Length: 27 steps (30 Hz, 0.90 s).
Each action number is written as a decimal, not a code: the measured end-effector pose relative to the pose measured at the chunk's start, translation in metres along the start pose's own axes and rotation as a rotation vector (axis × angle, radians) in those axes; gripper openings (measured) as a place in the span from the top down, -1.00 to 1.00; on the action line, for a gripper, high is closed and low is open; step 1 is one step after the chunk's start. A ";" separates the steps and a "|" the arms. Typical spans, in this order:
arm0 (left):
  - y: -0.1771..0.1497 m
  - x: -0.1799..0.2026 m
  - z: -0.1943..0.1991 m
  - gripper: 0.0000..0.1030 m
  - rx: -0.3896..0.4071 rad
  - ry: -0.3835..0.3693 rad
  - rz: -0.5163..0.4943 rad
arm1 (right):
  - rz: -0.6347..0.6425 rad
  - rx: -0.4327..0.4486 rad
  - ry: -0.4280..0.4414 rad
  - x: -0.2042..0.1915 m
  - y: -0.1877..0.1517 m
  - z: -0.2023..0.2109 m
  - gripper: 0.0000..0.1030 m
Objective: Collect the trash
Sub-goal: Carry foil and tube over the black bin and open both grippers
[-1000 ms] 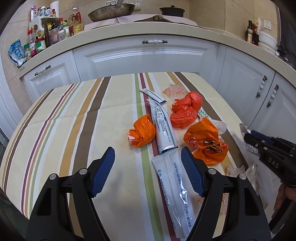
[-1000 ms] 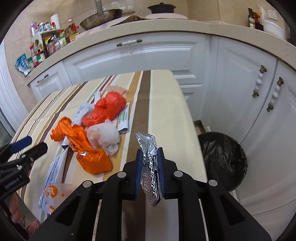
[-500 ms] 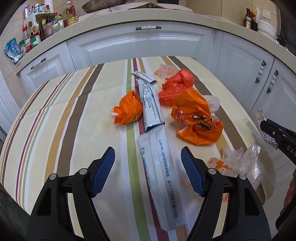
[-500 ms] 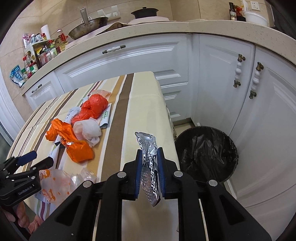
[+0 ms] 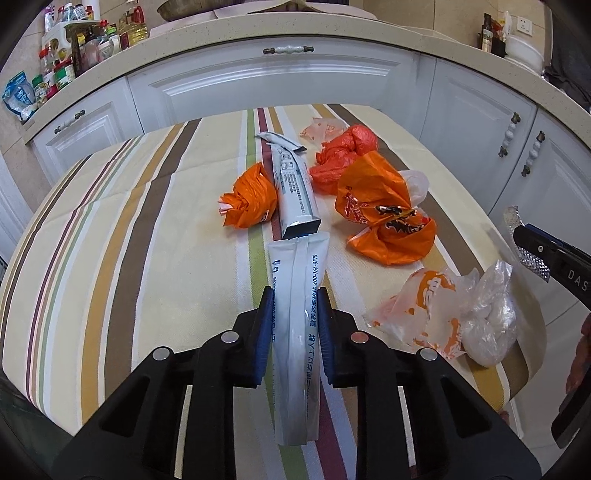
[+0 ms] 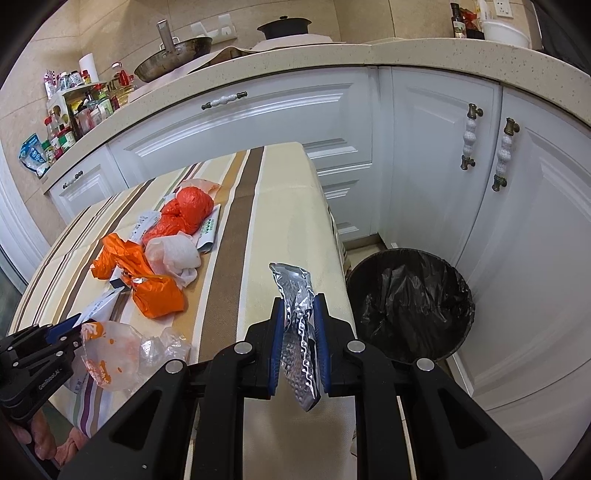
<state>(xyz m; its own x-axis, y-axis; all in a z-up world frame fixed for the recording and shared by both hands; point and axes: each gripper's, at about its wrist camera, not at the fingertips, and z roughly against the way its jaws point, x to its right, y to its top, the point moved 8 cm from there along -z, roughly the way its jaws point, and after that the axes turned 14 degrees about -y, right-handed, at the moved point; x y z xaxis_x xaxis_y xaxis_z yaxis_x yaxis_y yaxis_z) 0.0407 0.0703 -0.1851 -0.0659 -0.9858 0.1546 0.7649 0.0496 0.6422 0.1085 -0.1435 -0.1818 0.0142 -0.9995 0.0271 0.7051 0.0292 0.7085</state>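
My left gripper point(image 5: 293, 295) is shut on a long white plastic wrapper point(image 5: 297, 291) lying on the striped tablecloth point(image 5: 129, 236). My right gripper point(image 6: 299, 306) is shut on a crumpled silver foil wrapper point(image 6: 297, 325), held above the table's right edge, left of a black-lined trash bin point(image 6: 410, 306) on the floor. More trash lies on the table: an orange bag point(image 5: 253, 197), a grey tube box point(image 5: 293, 192), a red bag point(image 5: 343, 155), a large orange bag point(image 5: 384, 218), and a clear bag with orange print point(image 5: 443, 310). The right gripper point(image 5: 524, 232) shows at the left wrist view's right edge.
White kitchen cabinets point(image 6: 424, 147) curve behind and right of the table. The countertop holds bottles and jars point(image 5: 74, 48), a wok point(image 6: 173, 66) and a black pot point(image 6: 284, 27). The bin stands in the narrow gap between table and cabinets.
My left gripper has closed its wide-open jaws onto the white wrapper and moved forward over it. My right gripper has carried the foil wrapper rightward, with the bin now nearer.
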 end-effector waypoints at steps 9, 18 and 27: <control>0.025 0.009 0.029 0.59 0.093 -0.006 -0.036 | -0.007 0.014 -0.017 0.006 0.004 0.005 0.67; 0.070 0.043 0.026 0.59 0.149 -0.084 -0.069 | -0.055 0.042 -0.095 0.045 0.020 0.004 0.67; 0.105 0.102 -0.004 0.59 0.159 -0.149 -0.150 | -0.080 0.069 -0.188 0.086 0.034 -0.003 0.67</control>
<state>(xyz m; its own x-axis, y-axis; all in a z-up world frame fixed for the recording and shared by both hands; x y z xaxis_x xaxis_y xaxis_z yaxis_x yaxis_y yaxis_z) 0.1169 -0.0262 -0.1053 -0.2740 -0.9500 0.1498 0.6299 -0.0596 0.7744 0.1355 -0.2284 -0.1576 -0.1766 -0.9796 0.0956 0.6482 -0.0426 0.7603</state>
